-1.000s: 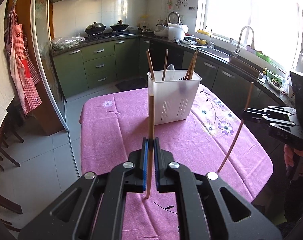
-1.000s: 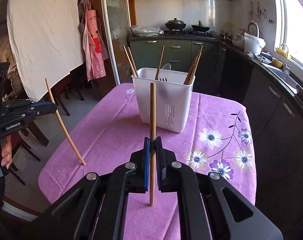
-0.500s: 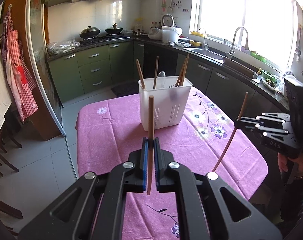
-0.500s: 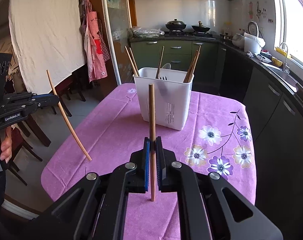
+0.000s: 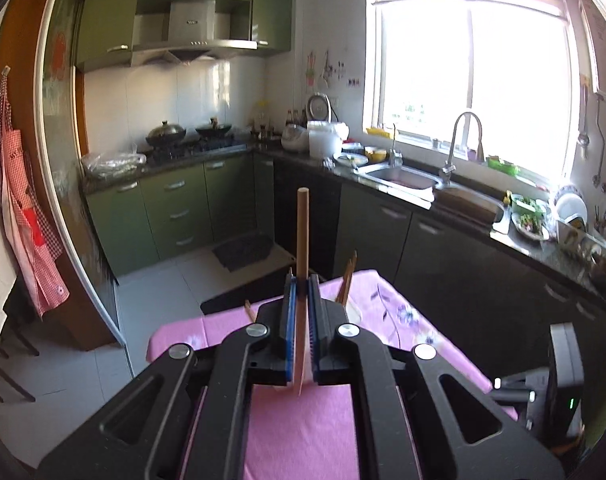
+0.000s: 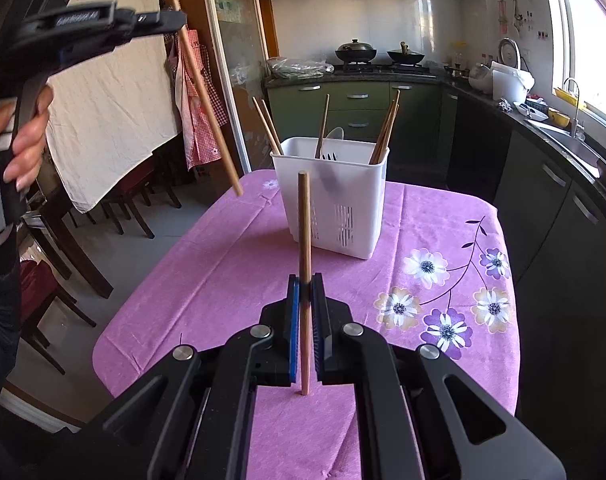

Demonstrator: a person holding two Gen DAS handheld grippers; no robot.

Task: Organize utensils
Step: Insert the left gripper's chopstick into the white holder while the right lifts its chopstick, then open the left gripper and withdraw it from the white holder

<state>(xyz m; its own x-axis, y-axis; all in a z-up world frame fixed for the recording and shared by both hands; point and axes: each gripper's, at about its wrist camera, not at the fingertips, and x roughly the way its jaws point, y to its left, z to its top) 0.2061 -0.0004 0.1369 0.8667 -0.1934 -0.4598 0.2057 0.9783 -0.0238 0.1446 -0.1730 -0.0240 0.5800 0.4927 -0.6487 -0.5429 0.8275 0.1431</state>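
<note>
A table under a pink flowered cloth [image 6: 231, 264] carries a white slotted plastic utensil caddy [image 6: 335, 196] holding several wooden chopsticks. The black left gripper [image 6: 179, 22] pinches 1 slanted wooden chopstick [image 6: 207, 96] high beside the caddy. The black right gripper [image 6: 305, 292] pinches 1 upright brown chopstick [image 6: 303, 232] above the cloth.

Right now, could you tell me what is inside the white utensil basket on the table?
Inside the white utensil basket stand several wooden chopsticks, leaning at its left, middle and right, plus a pale spoon and dark fork tines. Their lower ends, and anything lying at the bottom, are hidden by the walls.
</note>
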